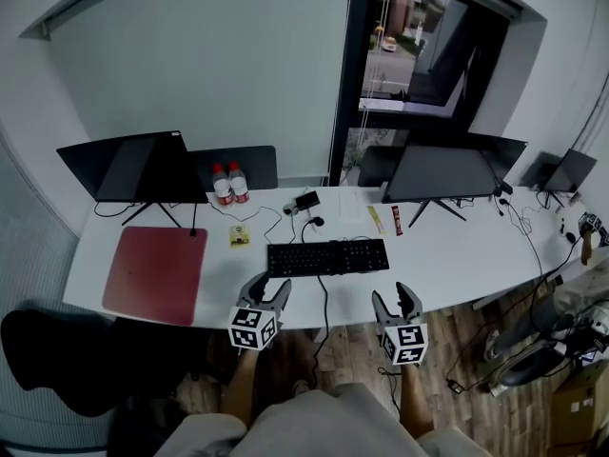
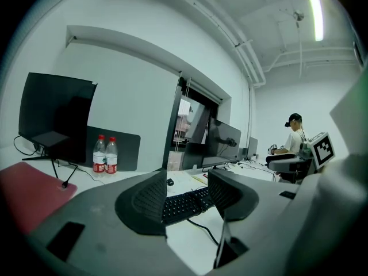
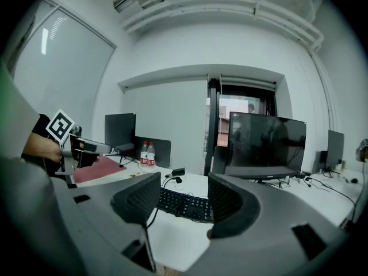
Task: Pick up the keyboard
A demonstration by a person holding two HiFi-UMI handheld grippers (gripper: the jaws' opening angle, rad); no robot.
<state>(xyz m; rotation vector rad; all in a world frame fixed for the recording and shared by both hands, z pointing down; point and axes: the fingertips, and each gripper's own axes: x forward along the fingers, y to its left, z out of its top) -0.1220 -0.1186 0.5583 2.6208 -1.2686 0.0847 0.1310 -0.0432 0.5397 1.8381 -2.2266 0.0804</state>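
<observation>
Pretty clearly an office: a long white desk (image 1: 447,255) ran along the wall, carrying a left monitor (image 1: 133,168), a right monitor (image 1: 452,172), a black keyboard (image 1: 327,256) and loose cables (image 1: 323,293). A window (image 1: 409,41) sat behind the desk, and a person (image 2: 294,137) sat farther along it under a strip light (image 2: 315,16).

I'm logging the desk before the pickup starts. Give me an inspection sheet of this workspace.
Surface: white desk, mostly bare along the front.
Job's things: black keyboard, flat at mid-desk, untouched.
Clutter: red mat at left, two bottles, yellow note, left monitor, right monitor.
Grippers: left tool and right tool, both open and empty, near the desk's front edge.
Cables: keyboard cable runs over the front edge; wires at far right.
Surroundings: window behind; seated person off to the right.
</observation>
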